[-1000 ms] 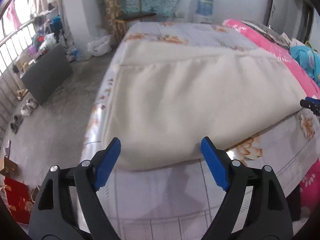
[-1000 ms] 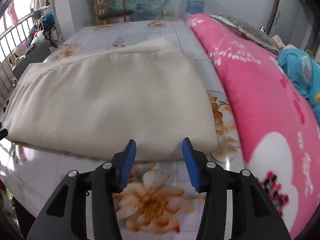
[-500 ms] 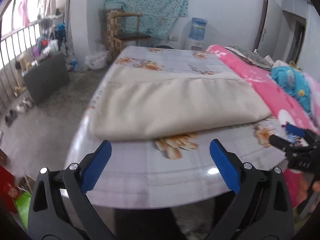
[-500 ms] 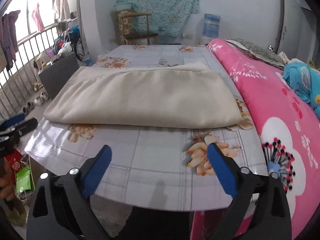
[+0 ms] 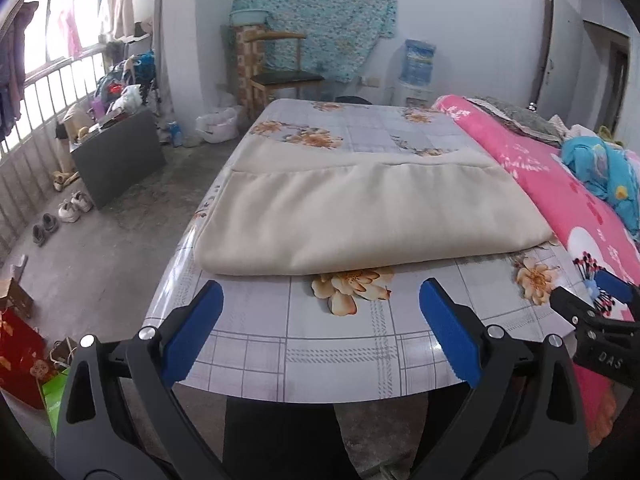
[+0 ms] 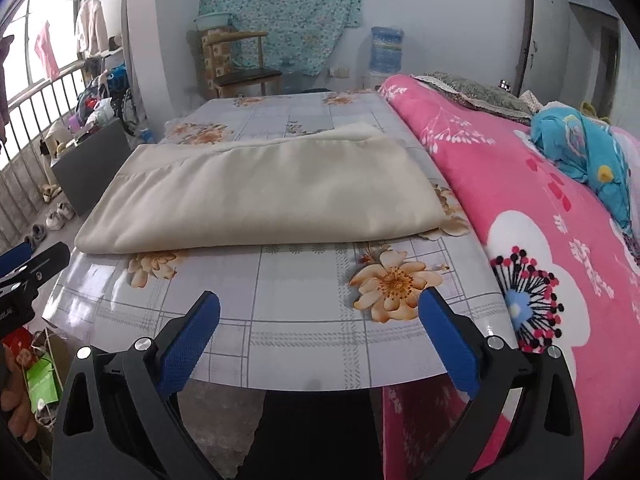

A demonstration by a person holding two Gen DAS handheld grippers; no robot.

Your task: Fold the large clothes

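Now between folds: both claws released, empty, near the cloth; next, grasping its near corners, judging by position.

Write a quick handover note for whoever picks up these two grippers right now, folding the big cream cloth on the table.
Left gripper: open, empty, held above the table's near edge.
Right gripper: open, empty, also above the near edge.
Cream cloth: lies folded flat on the flowered table, near fold neat, apart from both grippers. A lower layer sticks out past the top layer along the far side.
Pink blanket: beside the table on the right, untouched.
Done: the cloth is folded into a wide rectangle.
Left: probably another fold to make it smaller, if wanted.
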